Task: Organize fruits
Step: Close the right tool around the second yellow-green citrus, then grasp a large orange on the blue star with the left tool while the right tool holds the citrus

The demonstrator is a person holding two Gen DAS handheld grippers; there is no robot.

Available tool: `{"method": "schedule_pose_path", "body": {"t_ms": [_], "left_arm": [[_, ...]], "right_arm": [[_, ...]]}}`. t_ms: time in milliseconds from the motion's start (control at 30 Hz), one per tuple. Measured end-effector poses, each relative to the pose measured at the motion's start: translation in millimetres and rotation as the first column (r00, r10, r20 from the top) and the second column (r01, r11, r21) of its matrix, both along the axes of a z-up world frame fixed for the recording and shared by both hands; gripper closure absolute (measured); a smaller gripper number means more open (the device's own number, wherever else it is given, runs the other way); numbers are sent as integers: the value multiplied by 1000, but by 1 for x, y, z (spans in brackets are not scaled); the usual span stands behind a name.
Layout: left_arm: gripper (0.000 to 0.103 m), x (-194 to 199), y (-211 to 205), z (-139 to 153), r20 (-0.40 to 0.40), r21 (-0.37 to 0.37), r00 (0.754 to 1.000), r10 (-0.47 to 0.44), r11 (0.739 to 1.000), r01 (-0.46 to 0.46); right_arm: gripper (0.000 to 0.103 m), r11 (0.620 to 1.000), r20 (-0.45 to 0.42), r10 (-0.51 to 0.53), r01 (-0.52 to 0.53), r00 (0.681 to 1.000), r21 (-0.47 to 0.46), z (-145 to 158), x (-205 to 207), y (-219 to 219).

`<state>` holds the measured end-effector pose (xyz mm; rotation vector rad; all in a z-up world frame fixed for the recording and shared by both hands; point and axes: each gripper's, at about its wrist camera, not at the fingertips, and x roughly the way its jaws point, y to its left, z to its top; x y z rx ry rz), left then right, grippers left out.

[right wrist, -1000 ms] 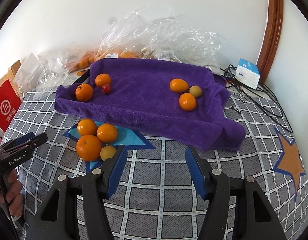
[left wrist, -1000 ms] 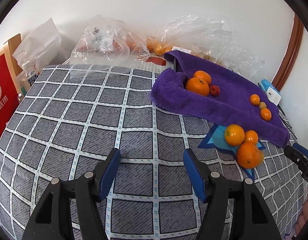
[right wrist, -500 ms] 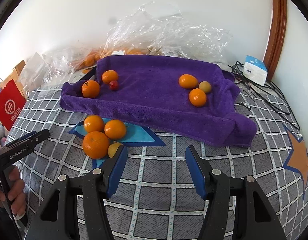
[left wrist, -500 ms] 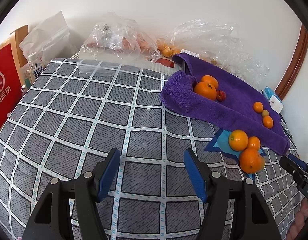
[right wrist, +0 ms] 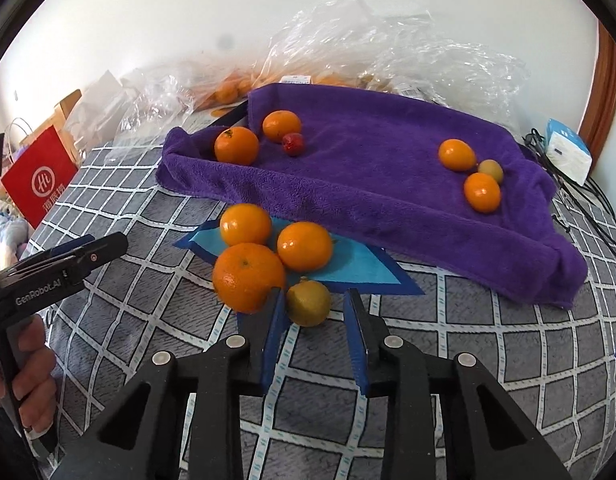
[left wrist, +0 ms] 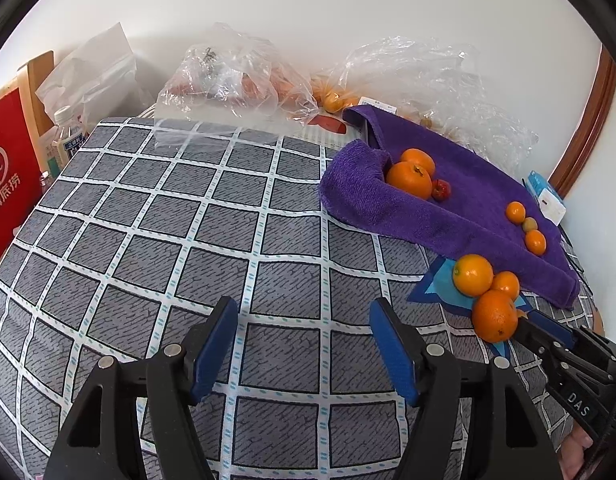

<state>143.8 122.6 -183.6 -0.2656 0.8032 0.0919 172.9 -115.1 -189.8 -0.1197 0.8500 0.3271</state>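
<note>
Center your right claw [right wrist: 314,322], released, around the near yellow-green fruit [right wrist: 308,304], avoiding the big orange [right wrist: 247,276] touching its left finger.

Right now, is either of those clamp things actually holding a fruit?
No. The right gripper is open around the yellowish fruit, not yet gripping it; the left gripper is open over bare cloth.
</note>
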Motion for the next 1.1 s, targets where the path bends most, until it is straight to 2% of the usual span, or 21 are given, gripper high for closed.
{"method": "schedule_pose_path", "body": {"t_ms": [67, 267, 633, 800, 1100], "left_arm": [[35, 1, 0, 0, -2, 1, 1000, -3, 1000, 3], [34, 3, -2, -1, -11, 17, 1000, -10, 1000, 10], [33, 3, -1, -2, -10, 9, 1000, -10, 1000, 10], [25, 6, -4, -3, -21, 17, 999, -26, 1000, 26], [22, 7, -9, -4, -49, 72, 999, -14, 997, 18]], "right_arm": [[77, 1000, -13, 9, -9, 1000, 5, -3, 4, 1], [77, 1000, 16, 6, -6, 1000, -16, 0, 4, -2], [77, 992, -4, -126, 126, 992, -10, 1, -1, -67], [77, 990, -12, -144, 144, 990, -1, 0, -7, -85], [77, 990, -8, -138, 138, 990, -8, -2, -12, -91]]}}
